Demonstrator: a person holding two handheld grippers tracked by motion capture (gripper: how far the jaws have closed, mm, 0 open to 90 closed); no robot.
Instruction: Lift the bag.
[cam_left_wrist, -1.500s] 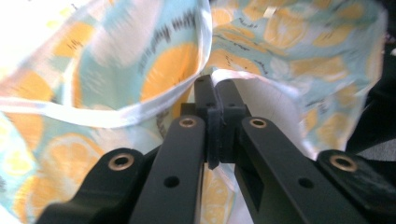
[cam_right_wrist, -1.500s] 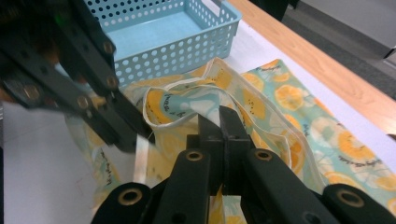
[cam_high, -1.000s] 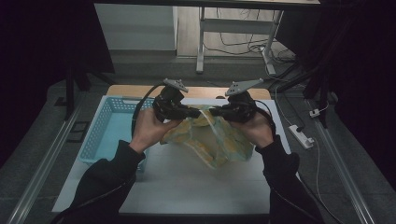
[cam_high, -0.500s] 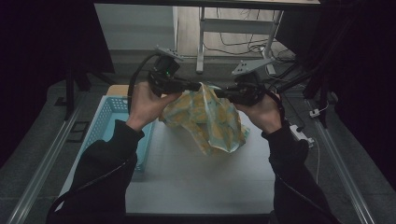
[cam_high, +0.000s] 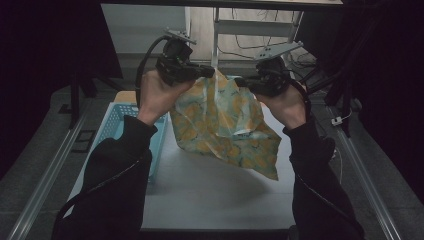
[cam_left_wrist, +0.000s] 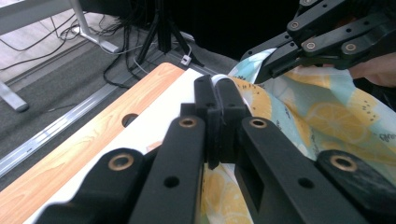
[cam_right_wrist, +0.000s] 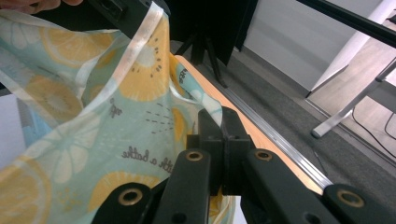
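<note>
A light blue cloth printed with yellow lemon slices (cam_high: 225, 125) hangs in the air above the white table (cam_high: 210, 190). My left gripper (cam_high: 209, 73) is shut on its upper edge at the left, and my right gripper (cam_high: 239, 82) is shut on the same edge just to the right. The two grippers face each other closely. The cloth (cam_left_wrist: 327, 116) droops from them, its lowest corner toward the front right. In the left gripper view my left gripper (cam_left_wrist: 218, 88) has its jaws closed on the fabric. In the right gripper view my right gripper (cam_right_wrist: 219, 122) pinches the cloth (cam_right_wrist: 93, 116).
A light blue plastic basket (cam_high: 117, 135) stands at the table's left side, partly behind the person's left forearm. A wooden strip (cam_left_wrist: 84, 154) borders the table's far edge. Metal rails run along both sides, and cables lie on the floor behind.
Both hands have risen with the cloth, lifting it off the table until it hangs free. The grippers stayed shut on its edge.
</note>
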